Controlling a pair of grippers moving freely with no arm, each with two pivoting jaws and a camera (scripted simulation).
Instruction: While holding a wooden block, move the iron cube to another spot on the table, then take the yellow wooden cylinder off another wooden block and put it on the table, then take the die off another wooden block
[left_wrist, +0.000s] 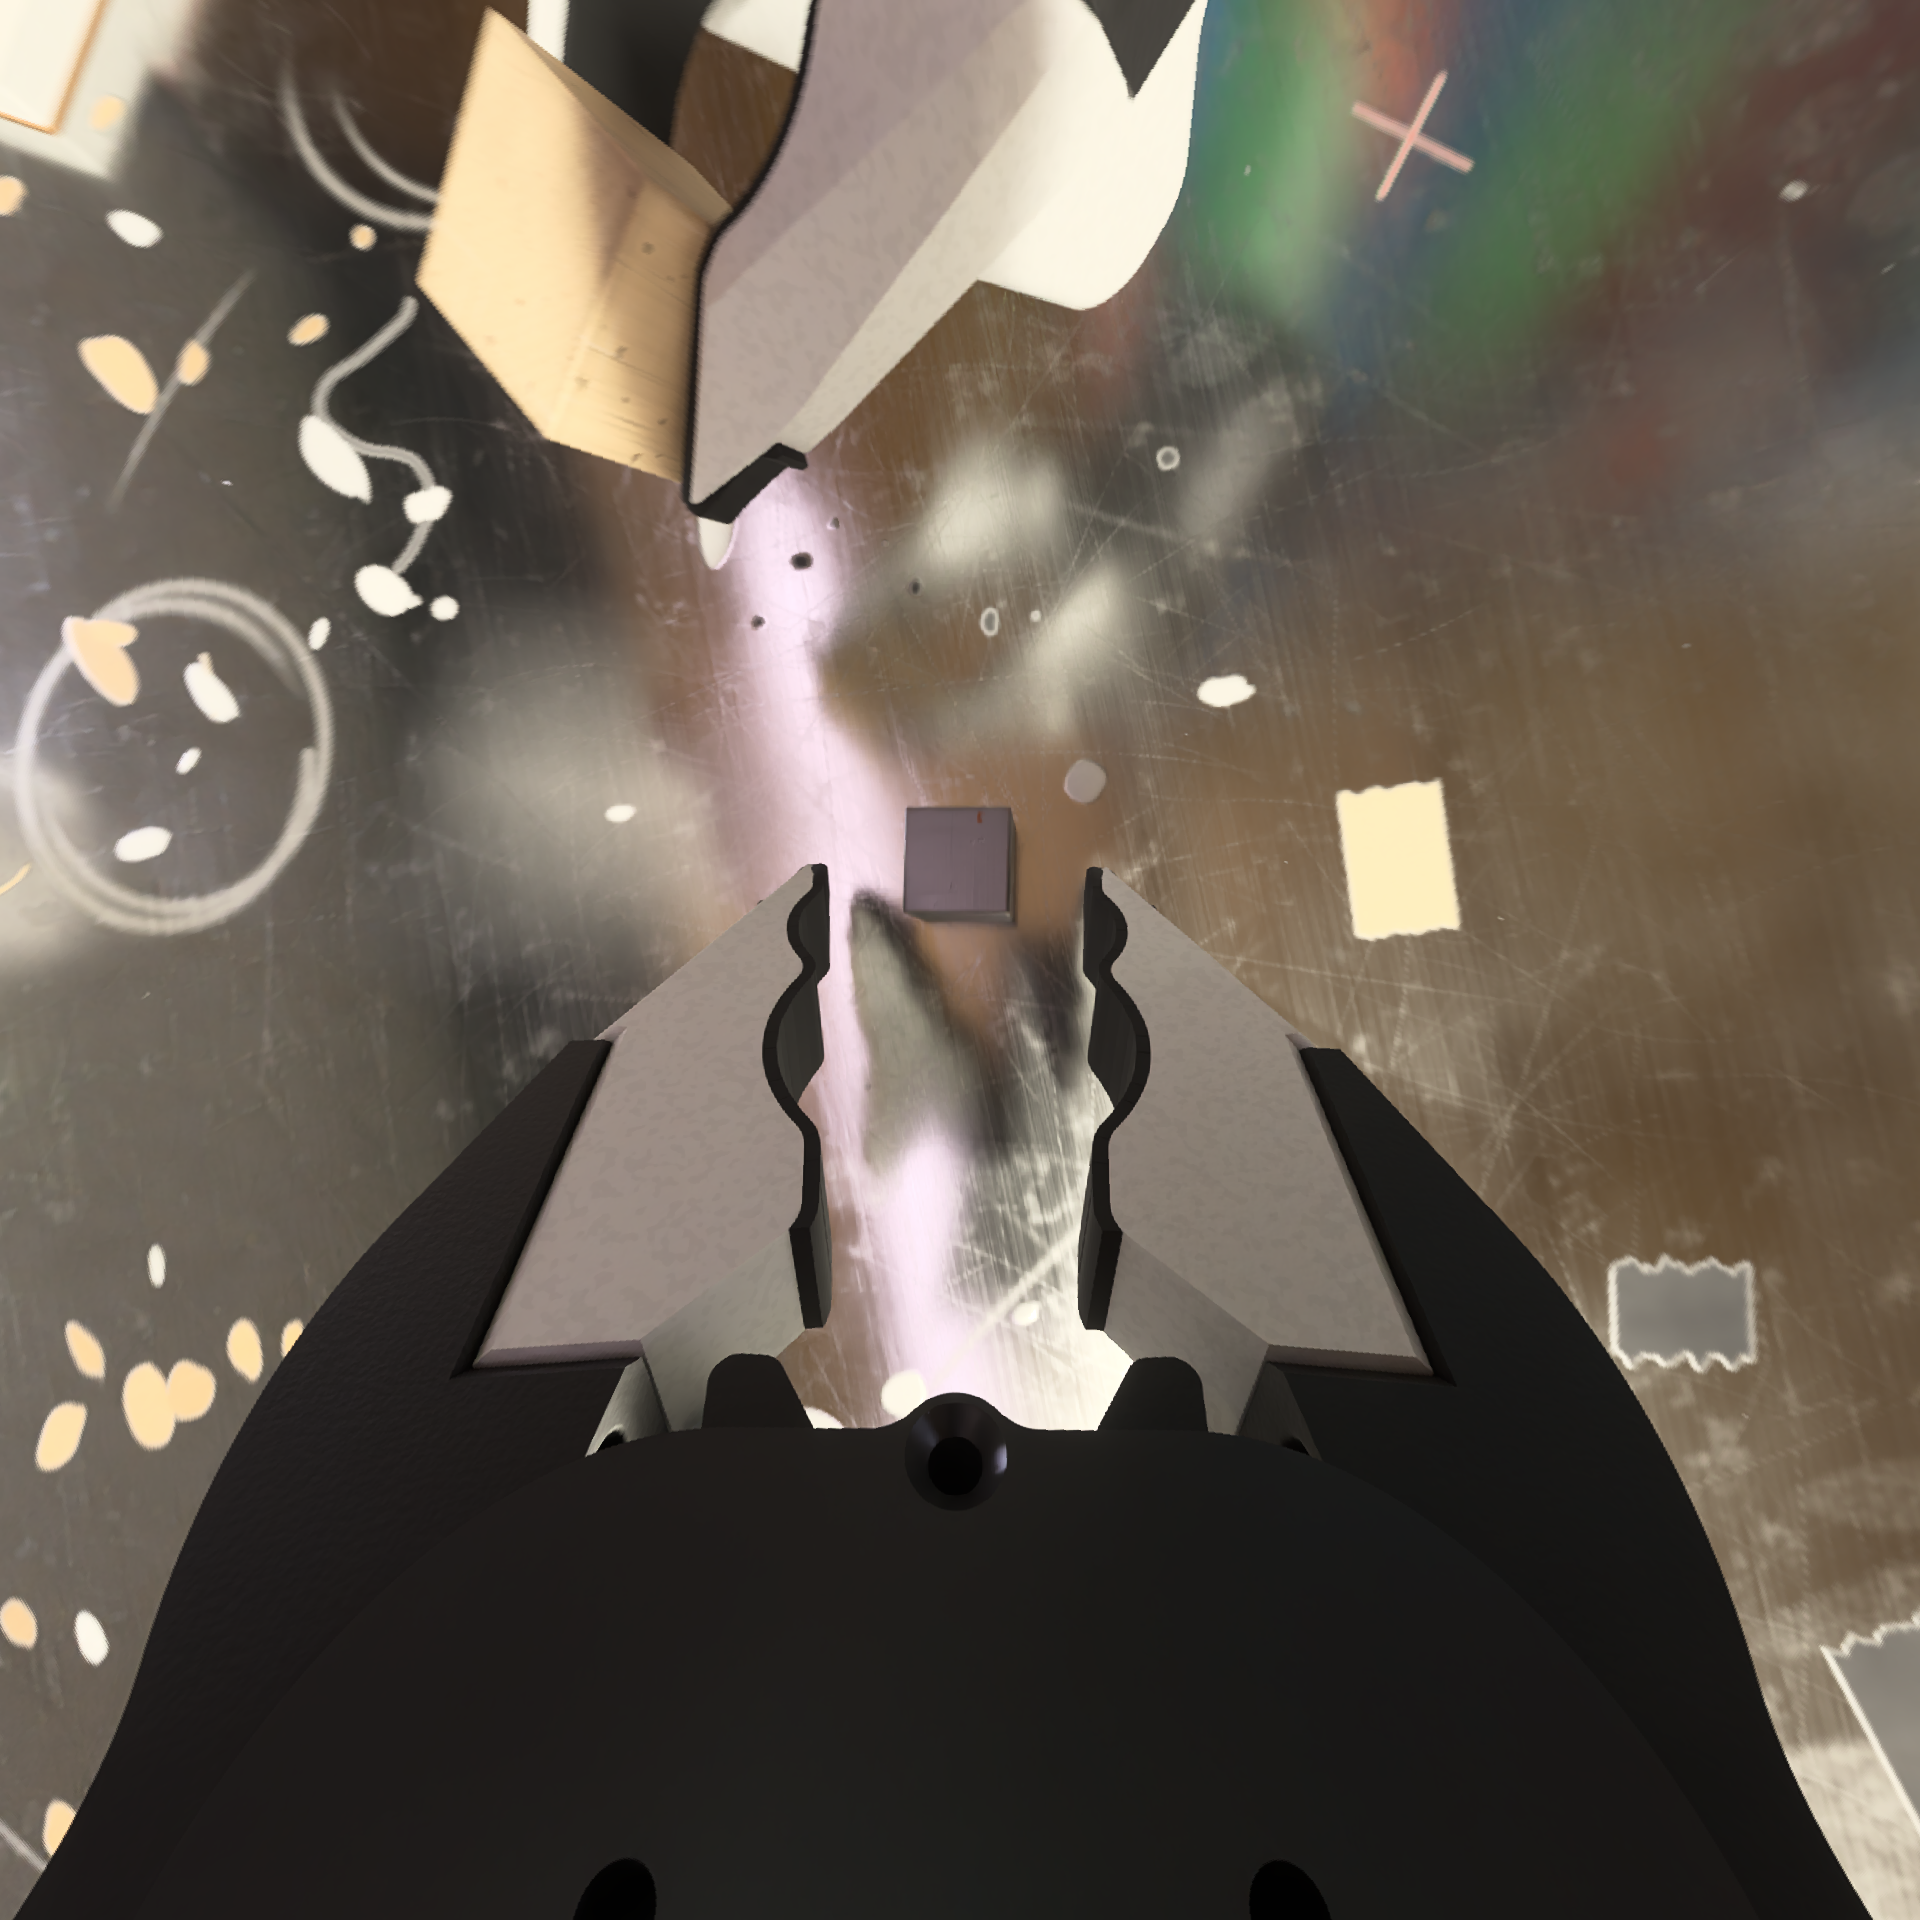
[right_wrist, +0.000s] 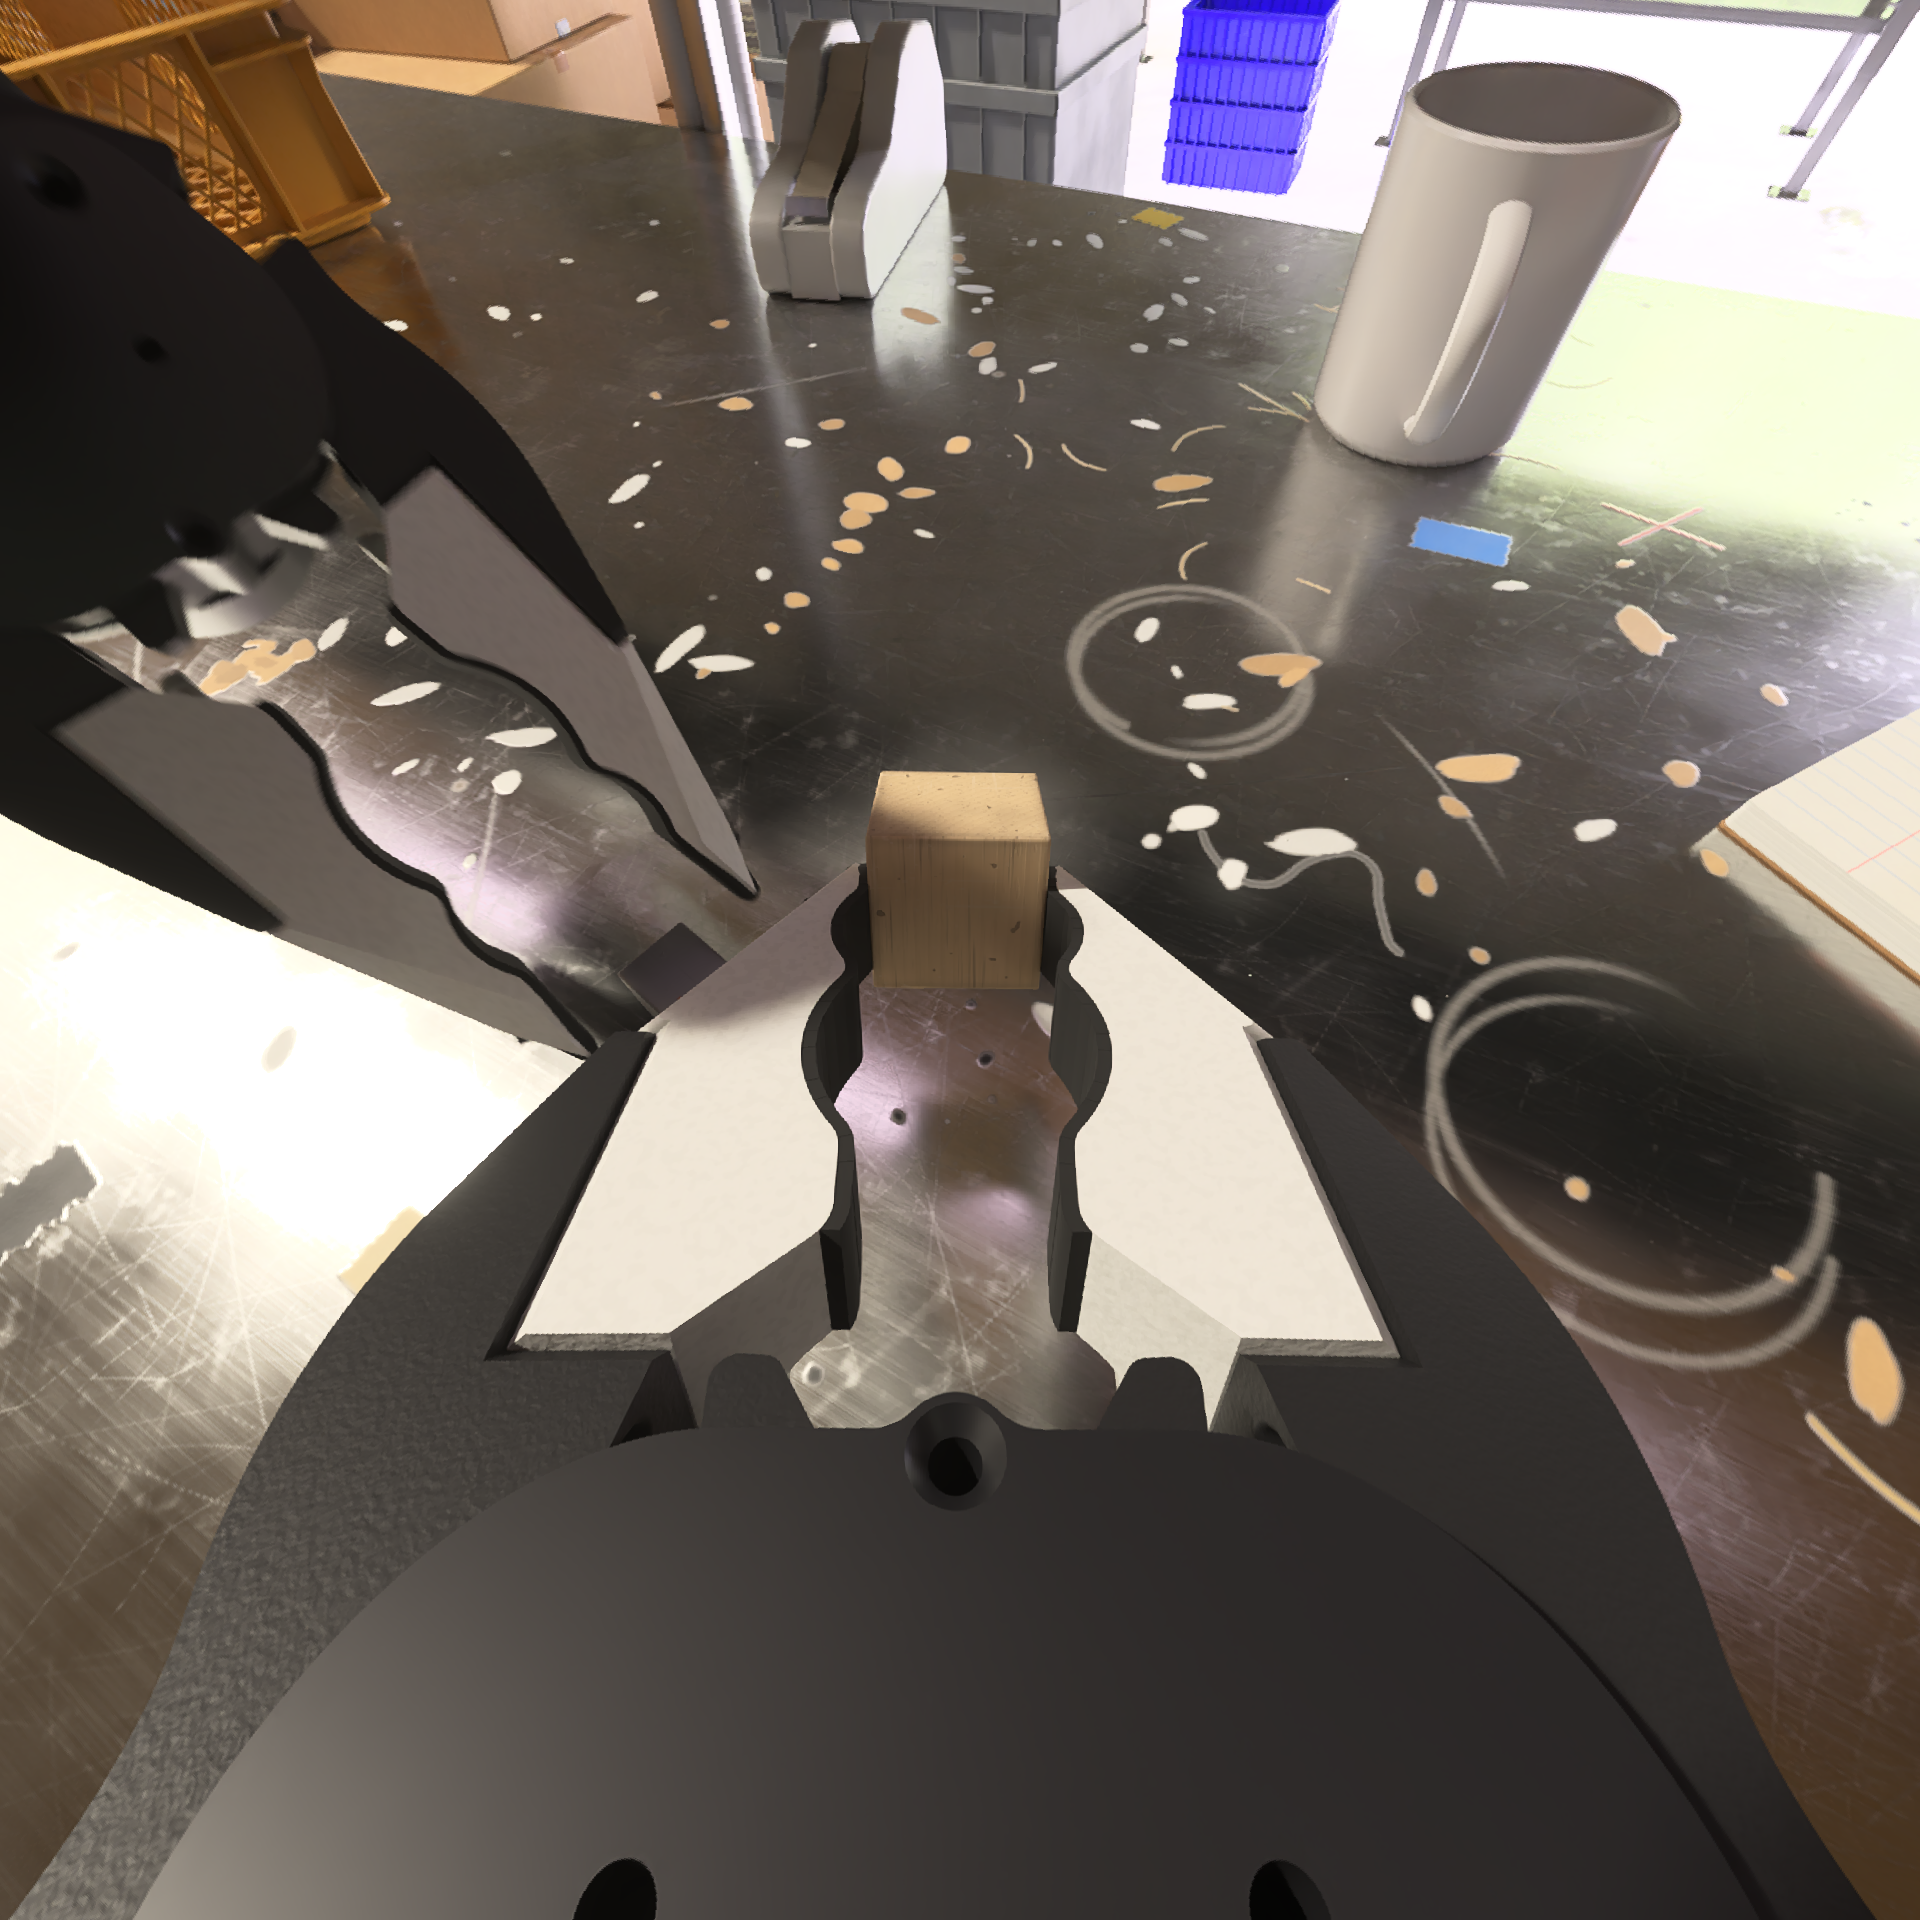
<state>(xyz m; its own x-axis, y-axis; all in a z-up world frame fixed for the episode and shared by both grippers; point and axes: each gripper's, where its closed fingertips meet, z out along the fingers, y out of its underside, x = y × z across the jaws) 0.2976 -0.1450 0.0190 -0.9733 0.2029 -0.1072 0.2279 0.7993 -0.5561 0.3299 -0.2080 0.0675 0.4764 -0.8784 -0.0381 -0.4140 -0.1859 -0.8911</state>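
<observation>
While right gripper (right_wrist: 956, 883) clamps the wooden block (right_wrist: 958, 883) above the table (right_wrist: 1039, 499) | left gripper (left_wrist: 956, 883) open, empty | iron cube (left_wrist: 958, 864) on table, dead ahead just past its fingertips (centred between jaws) | left nearer, my call.

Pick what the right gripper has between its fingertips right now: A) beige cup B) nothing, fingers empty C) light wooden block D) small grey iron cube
C: in the right wrist view the right gripper has its fingertips closed on either side of the wooden block; the iron cube sits on the table below the open left gripper, and the cup stands far off.
</observation>
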